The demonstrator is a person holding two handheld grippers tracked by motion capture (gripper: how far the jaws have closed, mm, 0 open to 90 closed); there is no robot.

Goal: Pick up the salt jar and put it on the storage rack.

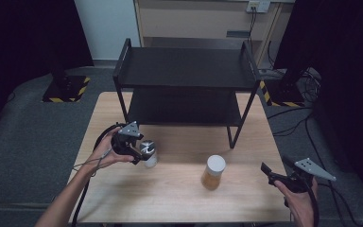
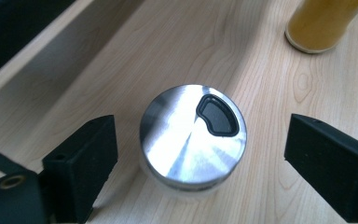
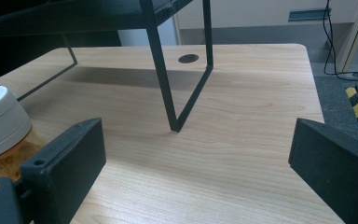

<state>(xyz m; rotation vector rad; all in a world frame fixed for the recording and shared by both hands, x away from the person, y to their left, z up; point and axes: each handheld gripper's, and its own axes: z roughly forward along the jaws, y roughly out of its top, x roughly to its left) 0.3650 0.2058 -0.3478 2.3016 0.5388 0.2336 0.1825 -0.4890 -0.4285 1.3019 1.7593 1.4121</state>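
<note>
Left gripper (image 2: 200, 154) jaws wide apart around a steel-lidded jar (image 2: 193, 135), seemingly untouched.

Two jars (image 1: 213, 172) (image 1: 148, 153), one rack (image 1: 184, 75).

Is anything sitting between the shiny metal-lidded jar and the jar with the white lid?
No. In the high view, only bare wooden table separates the metal-lidded jar from the white-lidded jar.

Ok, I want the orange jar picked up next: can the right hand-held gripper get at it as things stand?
Probably yes. The right hand-held gripper is open, and bare table lies between it and the white-lidded jar. The shelf rack's leg stands farther back, off that path.
</note>
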